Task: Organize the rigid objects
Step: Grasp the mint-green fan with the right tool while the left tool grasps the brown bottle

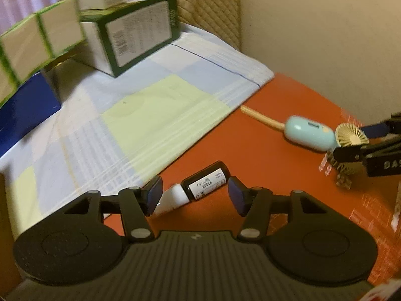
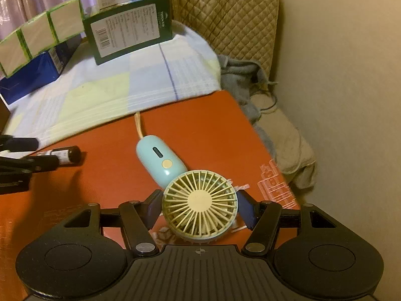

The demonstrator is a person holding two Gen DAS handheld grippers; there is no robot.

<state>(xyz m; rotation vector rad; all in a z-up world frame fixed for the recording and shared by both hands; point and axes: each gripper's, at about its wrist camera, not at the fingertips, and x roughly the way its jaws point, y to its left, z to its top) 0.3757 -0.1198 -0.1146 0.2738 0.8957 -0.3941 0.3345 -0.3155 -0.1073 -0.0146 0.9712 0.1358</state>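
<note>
While the boxes [image 2: 130, 32] stay stacked at the back of the cloth [image 1: 125, 115], you work the red surface [image 2: 200, 125]. Your right tongs [image 2: 199, 210] clamp the fan [image 2: 199, 202] by its round head, seen only from the right wrist. Your left tongs [image 1: 194, 195] stand apart around the dark bottle [image 1: 206, 180], not touching; its white cap shows only from the left wrist.

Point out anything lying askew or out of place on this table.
The dark bottle lies on its side on the red mat, between the left gripper's open jaws. The handheld fan lies flat too, its head between the right gripper's pads. The boxes are stacked unevenly.
</note>
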